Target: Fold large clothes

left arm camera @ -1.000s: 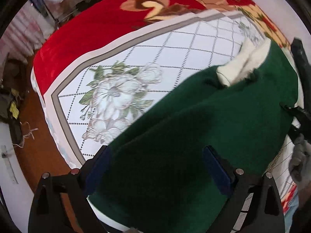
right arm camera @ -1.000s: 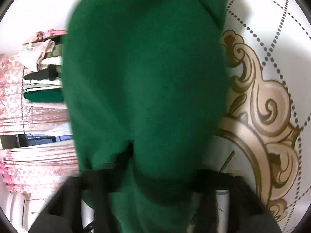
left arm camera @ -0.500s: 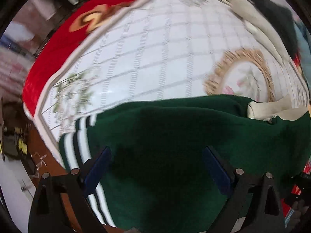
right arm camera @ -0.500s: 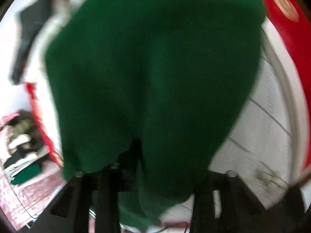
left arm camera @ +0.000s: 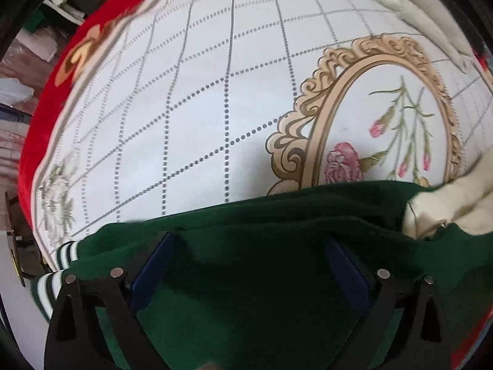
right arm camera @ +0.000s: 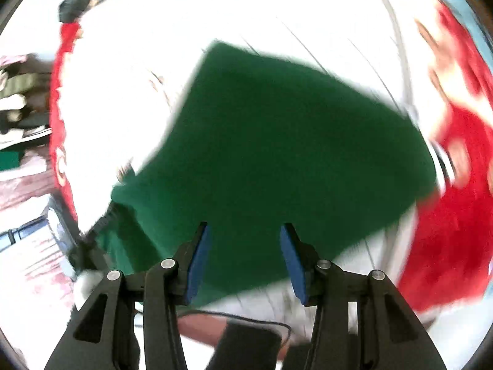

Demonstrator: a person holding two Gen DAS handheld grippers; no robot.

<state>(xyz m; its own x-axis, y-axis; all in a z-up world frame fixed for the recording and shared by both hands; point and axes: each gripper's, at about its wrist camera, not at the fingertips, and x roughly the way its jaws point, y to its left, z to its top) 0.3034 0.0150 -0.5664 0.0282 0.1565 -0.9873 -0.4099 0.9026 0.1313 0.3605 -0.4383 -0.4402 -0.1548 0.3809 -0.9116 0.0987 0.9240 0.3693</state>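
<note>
Left wrist view: we saw the green garment (left arm camera: 262, 265) bunched across the bottom of the frame on the white patterned bedspread (left arm camera: 200, 108), its striped cuff (left arm camera: 61, 262) at the left edge and a cream sleeve (left arm camera: 446, 209) lying over it on the right. Our left gripper (left arm camera: 251, 262) had its blue pads (left arm camera: 151, 271) spread wide, with the green cloth heaped up between them and covering the tips. The fingers pointed forward over the bed, low and close to the cloth, with the gold oval floral medallion (left arm camera: 385, 117) beyond the garment's edge.

Right wrist view: the picture was blurred by motion. We saw the green garment (right arm camera: 277, 154) lying flat on the bedspread (right arm camera: 215, 18), ahead of and below our right gripper (right arm camera: 245, 243). Its blue pads (right arm camera: 200, 256) stood apart with nothing between them, clear of the cloth. The gripper looked down from above the garment, with the red border (right arm camera: 456, 215) of the bedspread to the right.
</note>
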